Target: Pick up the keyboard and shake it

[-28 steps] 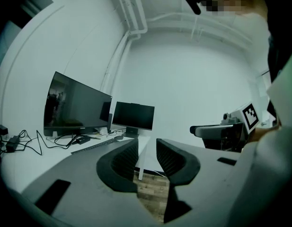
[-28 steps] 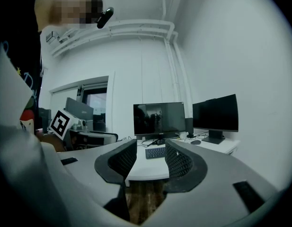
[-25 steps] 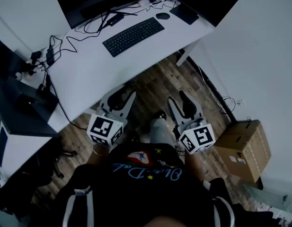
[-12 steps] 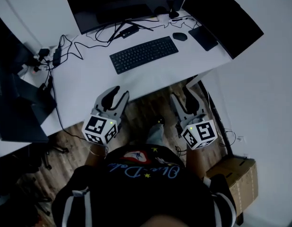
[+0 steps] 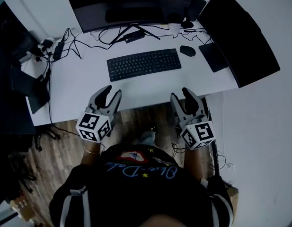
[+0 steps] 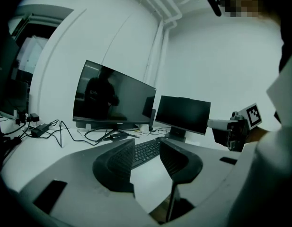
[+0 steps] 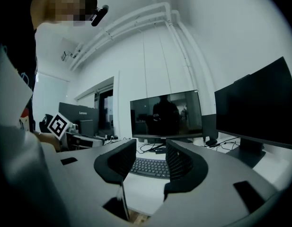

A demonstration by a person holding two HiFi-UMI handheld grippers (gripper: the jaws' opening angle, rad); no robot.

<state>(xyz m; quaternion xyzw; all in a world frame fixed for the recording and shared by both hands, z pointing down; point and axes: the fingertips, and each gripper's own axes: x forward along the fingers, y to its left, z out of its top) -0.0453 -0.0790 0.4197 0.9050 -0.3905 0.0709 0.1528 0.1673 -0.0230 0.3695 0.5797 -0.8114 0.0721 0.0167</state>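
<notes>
A black keyboard lies flat on the white desk, in front of the big monitor. Both grippers hover at the desk's front edge, short of the keyboard and apart from it. My left gripper is open; its jaws have just been opening and nothing is between them. My right gripper is open and empty too. The left gripper view shows the keyboard past its jaws, and the right gripper view shows the keyboard the same way.
A wide monitor stands behind the keyboard, a second monitor at the right. A mouse and a dark pad lie right of the keyboard. Cables and a power strip lie at the left. Wooden floor is below.
Both grippers have come forward from over the floor to the desk's front edge. The desk now sits squarer and nearer in the head view. The cardboard box has left the view.
</notes>
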